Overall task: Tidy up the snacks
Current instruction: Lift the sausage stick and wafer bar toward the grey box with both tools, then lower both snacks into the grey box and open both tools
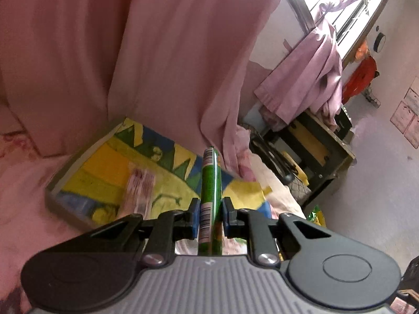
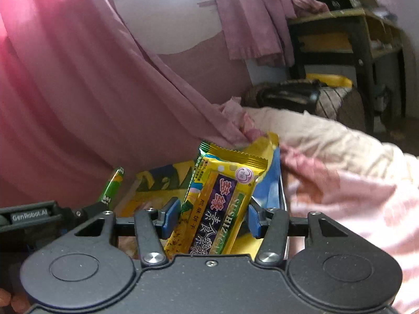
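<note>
Each fisheye camera sits just behind its own jaws, looking forward and slightly downward along them at close range. Both views share the colourful tray ahead of the jaws, the pink curtain beyond, and the shelf at right.

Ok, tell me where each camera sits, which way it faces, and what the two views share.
Left wrist: on the left gripper, looking forward and slightly down along its jaws at the tray and curtain; jaws shut on a green packet.
Right wrist: on the right gripper, facing the same way; jaws shut on a yellow packet; fingertips show at the lower left.
Shared: tray, curtain, desk, green packet; the right view also catches the left gripper.
</note>
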Demonstrator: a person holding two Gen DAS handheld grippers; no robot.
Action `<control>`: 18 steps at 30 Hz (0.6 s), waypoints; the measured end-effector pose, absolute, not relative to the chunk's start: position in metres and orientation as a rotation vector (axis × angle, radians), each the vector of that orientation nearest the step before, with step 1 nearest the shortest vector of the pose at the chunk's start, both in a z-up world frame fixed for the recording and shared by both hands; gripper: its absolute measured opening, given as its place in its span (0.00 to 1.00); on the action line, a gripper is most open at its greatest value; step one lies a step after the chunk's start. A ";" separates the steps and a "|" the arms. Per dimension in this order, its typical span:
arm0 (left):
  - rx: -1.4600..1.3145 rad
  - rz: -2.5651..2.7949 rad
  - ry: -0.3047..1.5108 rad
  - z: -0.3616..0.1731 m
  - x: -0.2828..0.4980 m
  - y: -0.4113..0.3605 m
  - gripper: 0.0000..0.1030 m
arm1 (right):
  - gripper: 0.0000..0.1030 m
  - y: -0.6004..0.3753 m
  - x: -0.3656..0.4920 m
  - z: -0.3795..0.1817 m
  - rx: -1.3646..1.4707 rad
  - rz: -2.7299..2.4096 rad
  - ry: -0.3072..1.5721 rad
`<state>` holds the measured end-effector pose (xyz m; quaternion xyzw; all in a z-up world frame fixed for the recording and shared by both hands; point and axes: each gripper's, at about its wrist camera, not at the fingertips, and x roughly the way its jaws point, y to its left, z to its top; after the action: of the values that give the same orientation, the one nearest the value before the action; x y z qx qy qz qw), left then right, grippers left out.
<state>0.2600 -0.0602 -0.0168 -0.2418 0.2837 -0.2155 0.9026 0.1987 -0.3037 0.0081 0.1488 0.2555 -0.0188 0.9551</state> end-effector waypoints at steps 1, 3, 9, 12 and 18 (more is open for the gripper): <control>-0.486 -0.446 0.571 -0.019 0.264 -0.062 0.18 | 0.53 -0.303 0.205 0.007 0.285 -0.045 0.514; -0.462 -0.445 0.554 -0.024 0.272 -0.067 0.18 | 0.53 -0.300 0.217 0.003 0.252 -0.061 0.515; -0.416 -0.450 0.560 -0.042 0.281 -0.080 0.18 | 0.53 -0.295 0.236 -0.013 0.194 -0.101 0.545; -0.401 -0.455 0.595 -0.053 0.282 -0.085 0.18 | 0.53 -0.294 0.242 -0.021 0.167 -0.122 0.574; -0.382 -0.434 0.634 -0.062 0.286 -0.087 0.18 | 0.53 -0.292 0.242 -0.032 0.145 -0.134 0.611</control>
<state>0.2857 -0.0872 -0.0617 -0.1851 0.3074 -0.2104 0.9094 0.2422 -0.2920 -0.0321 0.0712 0.3002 -0.0656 0.9489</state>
